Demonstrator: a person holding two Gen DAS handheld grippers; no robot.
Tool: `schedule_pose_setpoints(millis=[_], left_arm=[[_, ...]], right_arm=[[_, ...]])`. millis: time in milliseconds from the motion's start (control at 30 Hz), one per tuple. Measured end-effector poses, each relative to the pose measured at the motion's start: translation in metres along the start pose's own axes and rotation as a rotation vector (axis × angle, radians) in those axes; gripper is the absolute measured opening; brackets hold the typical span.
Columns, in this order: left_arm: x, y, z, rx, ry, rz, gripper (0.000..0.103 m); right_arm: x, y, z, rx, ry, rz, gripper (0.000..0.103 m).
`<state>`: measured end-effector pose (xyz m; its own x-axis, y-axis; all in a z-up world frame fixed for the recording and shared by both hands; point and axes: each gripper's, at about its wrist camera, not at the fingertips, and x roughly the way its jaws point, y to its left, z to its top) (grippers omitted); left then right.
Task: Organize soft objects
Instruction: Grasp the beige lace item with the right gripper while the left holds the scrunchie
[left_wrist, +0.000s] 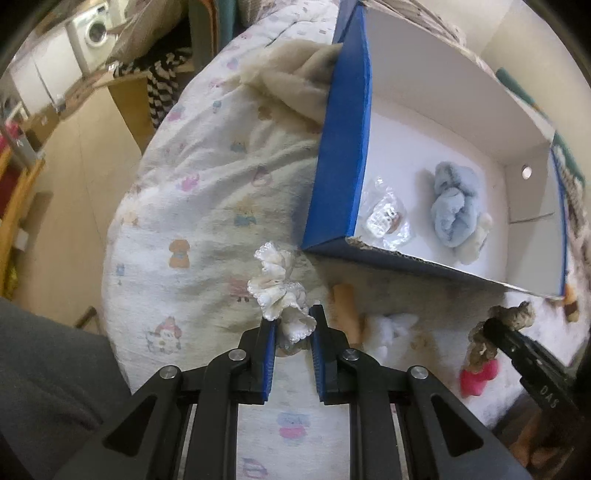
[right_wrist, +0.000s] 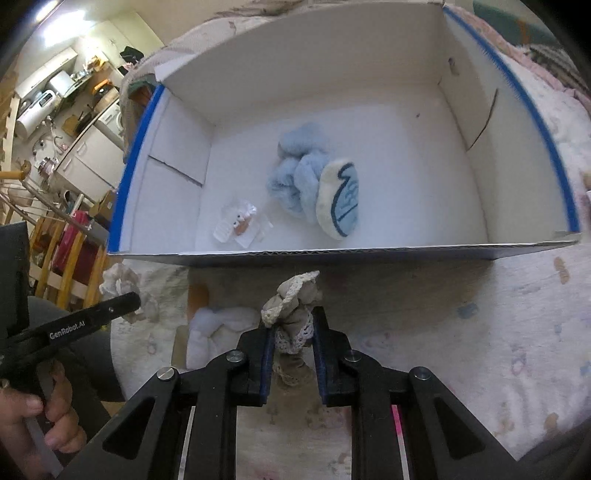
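Observation:
My left gripper (left_wrist: 292, 325) is shut on a white frilly scrunchie (left_wrist: 275, 291) and holds it above the printed quilt, just left of the box corner. My right gripper (right_wrist: 293, 325) is shut on a beige lace-trimmed soft toy (right_wrist: 295, 299), held in front of the box's near wall; the toy also shows in the left wrist view (left_wrist: 513, 317) with a pink part (left_wrist: 476, 380) below. The blue-sided white box (right_wrist: 332, 254) holds a pale blue plush (right_wrist: 303, 181) and a clear plastic packet (right_wrist: 240, 225).
A white fluffy item (right_wrist: 210, 332) and a tan plush piece (left_wrist: 345, 314) lie on the quilt between the grippers. A beige furry blanket (left_wrist: 291, 81) lies left of the box. The bed edge drops to wood floor (left_wrist: 74, 206) on the left.

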<state>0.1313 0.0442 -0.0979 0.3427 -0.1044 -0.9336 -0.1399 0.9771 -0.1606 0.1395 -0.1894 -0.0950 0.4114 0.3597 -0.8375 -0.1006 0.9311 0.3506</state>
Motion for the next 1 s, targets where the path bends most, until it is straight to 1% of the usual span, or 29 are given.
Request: schedule_pose_setpoints(millis=[67, 167, 267, 400, 600, 667, 733, 800, 933, 1000], left_arm=[[0.002, 0.003, -0.003, 0.007, -0.005, 0.033, 0.016], [0.007, 0.008, -0.003, -0.013, 0.022, 0.029, 0.016], [0.006, 0.005, -0.003, -0.002, 0.012, 0.035, 0.016], [0.004, -0.007, -0.004, 0.047, -0.011, 0.051, 0.016], [0.005, -0.009, -0.006, 0.057, -0.011, 0.050, 0.016], [-0.001, -0.008, -0.006, 0.051, -0.031, 0.049, 0.016], [-0.012, -0.011, -0.007, 0.064, -0.066, 0.063, 0.016], [-0.024, -0.012, -0.006, 0.068, -0.092, 0.057, 0.016], [-0.061, -0.017, -0.003, 0.089, -0.210, 0.046, 0.016], [-0.075, -0.020, 0.002, 0.102, -0.252, 0.036, 0.016]], right_arm=[[-0.005, -0.002, -0.003, 0.007, -0.008, 0.000, 0.021], [-0.005, -0.001, -0.005, 0.014, -0.012, 0.001, 0.021], [-0.004, -0.001, -0.005, 0.009, -0.018, -0.010, 0.021], [-0.006, 0.000, -0.003, 0.022, -0.025, -0.014, 0.021], [-0.006, 0.001, -0.006, 0.019, -0.027, -0.014, 0.021], [-0.012, 0.002, -0.005, 0.016, -0.043, -0.019, 0.021], [-0.021, 0.002, -0.005, 0.019, -0.071, -0.009, 0.021], [-0.033, 0.002, -0.004, 0.025, -0.098, -0.003, 0.021], [-0.065, 0.005, 0.001, -0.013, -0.173, -0.021, 0.021], [-0.081, 0.005, 0.008, -0.025, -0.217, -0.019, 0.021]])
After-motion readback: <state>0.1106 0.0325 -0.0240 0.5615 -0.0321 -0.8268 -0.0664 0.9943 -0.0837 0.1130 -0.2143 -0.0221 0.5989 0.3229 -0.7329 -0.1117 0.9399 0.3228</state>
